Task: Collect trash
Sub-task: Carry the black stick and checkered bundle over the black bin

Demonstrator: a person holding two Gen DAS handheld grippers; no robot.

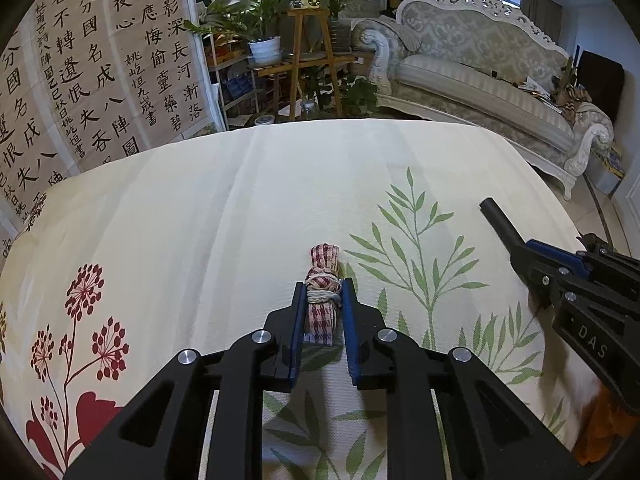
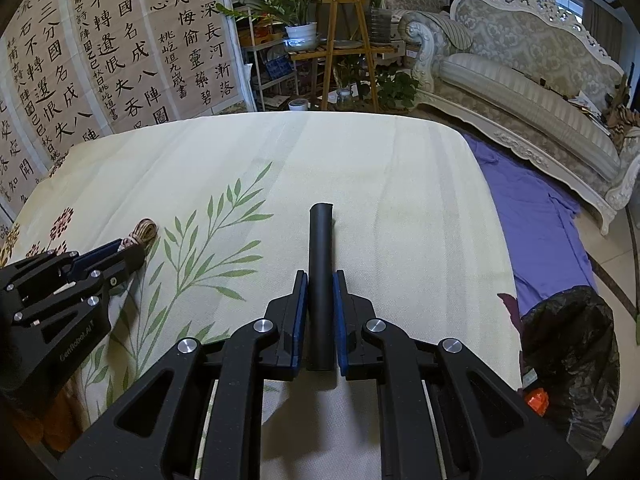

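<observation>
Blue pads on your left tool [image 1: 323, 298] are pressing both sides of a checked cloth bundle [image 1: 322, 300], a maroon-and-cream roll bound with pale string, so that tool is clamped on it. The bundle is pointing toward twelve o'clock from the tool, its far end sticking out past the fingertips, and it is lying on the cream floral cloth [image 1: 200, 220] covering the worktop.

Your right tool [image 2: 320, 280] is gripping a black tube [image 2: 320, 272] between its pads, jaws drawn tight against it. The tube is running straight out toward twelve o'clock, its open end well beyond the fingertips and its near end sitting back between the pads.

In the left wrist view, the right tool is showing at three o'clock with the tube angling up toward eleven. In the right wrist view, the left tool is sitting at nine o'clock with the bundle peeking past its tip.

Green leaf prints are spreading across the cloth between the two tools. A black trash bag [image 2: 568, 344] is gaping at four o'clock of the right tool, off the worktop's edge, with something orange [image 2: 537, 400] beside it and a purple sheet [image 2: 532, 216] lying toward two o'clock. An ornate sofa [image 1: 480, 68] is standing beyond, at one o'clock.
</observation>
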